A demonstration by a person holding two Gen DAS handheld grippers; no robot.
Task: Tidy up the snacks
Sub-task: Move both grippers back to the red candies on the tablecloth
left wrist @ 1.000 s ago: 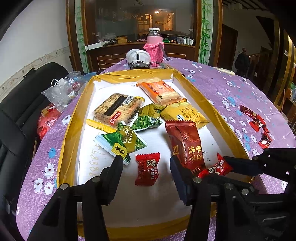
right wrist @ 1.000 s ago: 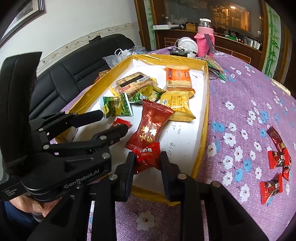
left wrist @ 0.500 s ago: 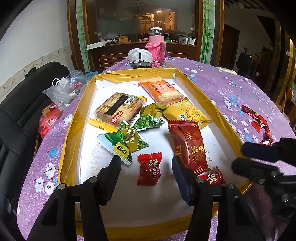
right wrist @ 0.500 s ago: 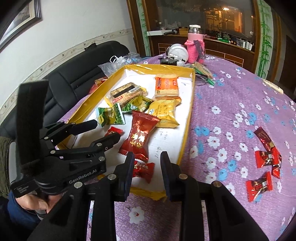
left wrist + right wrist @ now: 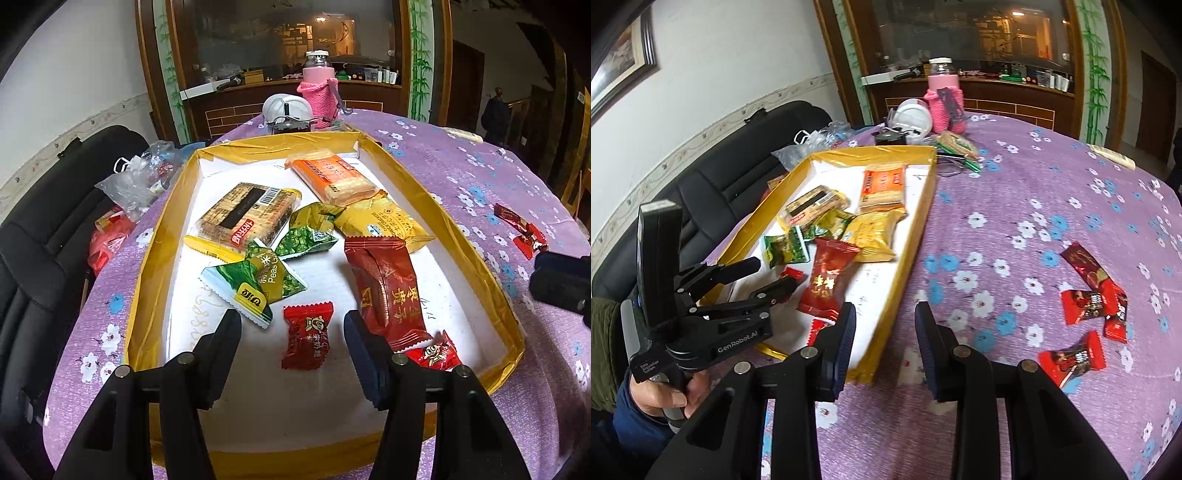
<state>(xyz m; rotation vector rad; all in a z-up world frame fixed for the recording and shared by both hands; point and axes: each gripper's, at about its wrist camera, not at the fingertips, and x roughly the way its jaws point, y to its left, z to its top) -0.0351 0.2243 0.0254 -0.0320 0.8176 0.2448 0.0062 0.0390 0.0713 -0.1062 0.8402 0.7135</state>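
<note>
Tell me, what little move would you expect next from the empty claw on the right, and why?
Probably a swing right toward the loose red candies on the purple tablecloth. The right gripper is open and empty beside the yellow-rimmed tray, where most snacks already lie. Those candies are the ones outside it.

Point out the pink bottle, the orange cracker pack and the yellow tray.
pink bottle (image 5: 318, 83): left wrist view, knitted sleeve.
orange cracker pack (image 5: 332, 179): left wrist view, top face.
yellow tray (image 5: 458, 236): left wrist view, right rim.

Wrapped snacks (image 5: 384, 284) flat in yellow-rimmed tray (image 5: 454, 225), red candies (image 5: 1082, 302) on tablecloth
</note>
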